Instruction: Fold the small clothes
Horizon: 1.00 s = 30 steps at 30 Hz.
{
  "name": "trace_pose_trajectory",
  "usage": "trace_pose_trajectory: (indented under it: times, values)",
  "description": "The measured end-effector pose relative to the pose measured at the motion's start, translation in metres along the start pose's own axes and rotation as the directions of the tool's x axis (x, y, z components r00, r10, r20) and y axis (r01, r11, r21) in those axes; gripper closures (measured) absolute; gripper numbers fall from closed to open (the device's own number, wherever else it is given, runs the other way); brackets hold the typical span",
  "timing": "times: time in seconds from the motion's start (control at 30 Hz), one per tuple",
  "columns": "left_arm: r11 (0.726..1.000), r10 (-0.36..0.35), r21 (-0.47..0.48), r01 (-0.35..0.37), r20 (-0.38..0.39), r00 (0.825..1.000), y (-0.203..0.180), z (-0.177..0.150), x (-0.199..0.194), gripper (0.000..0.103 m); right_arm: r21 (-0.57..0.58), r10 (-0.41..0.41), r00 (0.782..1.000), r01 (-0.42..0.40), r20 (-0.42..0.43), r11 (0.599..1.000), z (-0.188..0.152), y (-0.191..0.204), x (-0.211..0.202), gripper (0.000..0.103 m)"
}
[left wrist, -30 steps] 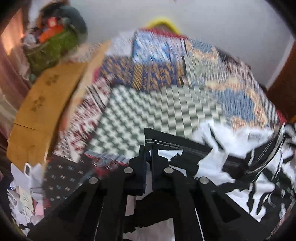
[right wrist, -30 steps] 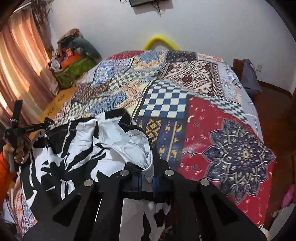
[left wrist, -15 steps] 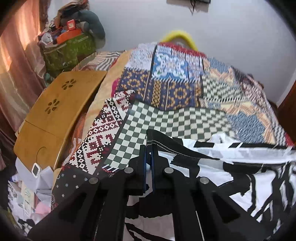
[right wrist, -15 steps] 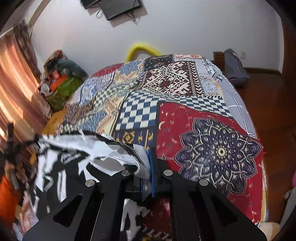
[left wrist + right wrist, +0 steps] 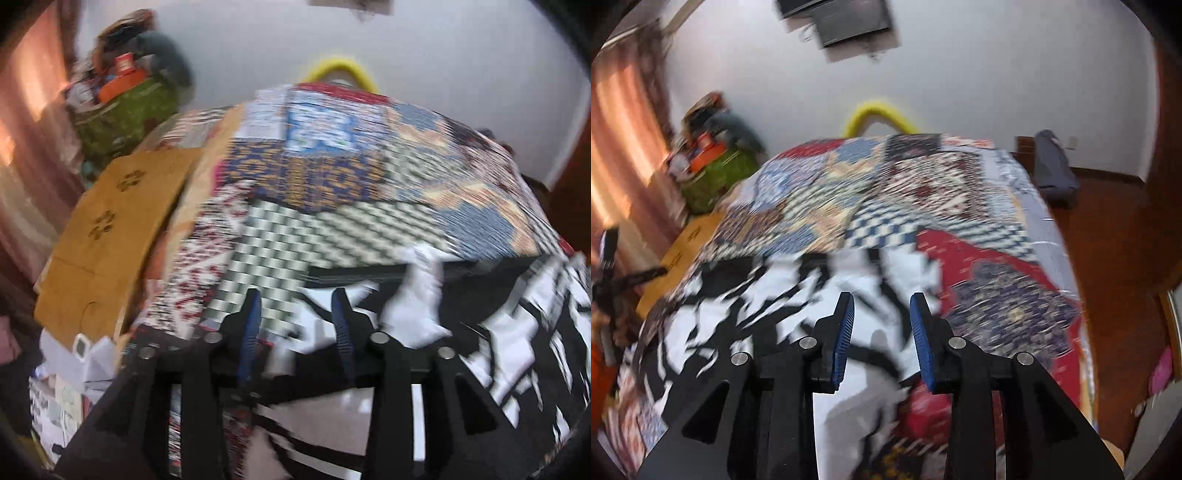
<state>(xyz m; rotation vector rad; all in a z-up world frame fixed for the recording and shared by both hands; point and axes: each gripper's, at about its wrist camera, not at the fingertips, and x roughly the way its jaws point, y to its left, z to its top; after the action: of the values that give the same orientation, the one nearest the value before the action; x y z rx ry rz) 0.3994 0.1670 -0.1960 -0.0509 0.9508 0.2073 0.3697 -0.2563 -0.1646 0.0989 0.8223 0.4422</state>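
Both views are smeared by motion, so the printed squares of the patchwork bedspread (image 5: 332, 177) run into streaks and their motifs cannot be read. The black-and-white patterned garment (image 5: 798, 295) lying on that bedspread is blurred too; its hems, its folds and its kind cannot be told, and its near part is hidden behind the black gripper frames and cut off by the bottom edge in each view. Beside the bedspread, the heaped contents of the green bag (image 5: 122, 114) are an indistinct jumble. The dark flat screen (image 5: 846, 18) on the wall beyond the bedspread is cut by the top edge.
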Motion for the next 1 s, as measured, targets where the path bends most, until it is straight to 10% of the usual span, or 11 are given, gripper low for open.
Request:
trace_pose_trajectory:
  times: [0.17, 0.33, 0.63, 1.0]
  values:
    - [0.990, -0.115, 0.076, 0.119, -0.062, 0.991, -0.052, -0.012, 0.008, 0.049, -0.056, 0.105, 0.992, -0.109, -0.076, 0.992, -0.019, 0.038, 0.016, 0.073]
    - [0.989, -0.064, 0.125, 0.080, -0.127, 0.990, -0.083, -0.017, 0.031, 0.045, -0.117, 0.105, 0.977, -0.128, -0.184, 0.985, -0.046, 0.057, 0.038, 0.070]
    - [0.993, 0.083, 0.091, -0.070, -0.146, 0.986, -0.033, -0.031, 0.028, 0.041, -0.192, 0.025, 0.960, -0.081, -0.278, 0.978, -0.085, 0.047, 0.022, 0.070]
    - [0.988, 0.007, 0.155, 0.017, -0.154, 0.988, -0.024, -0.110, -0.029, 0.034, -0.206, 0.065, 0.964, -0.121, -0.258, 0.971, -0.102, 0.087, 0.000, 0.063]
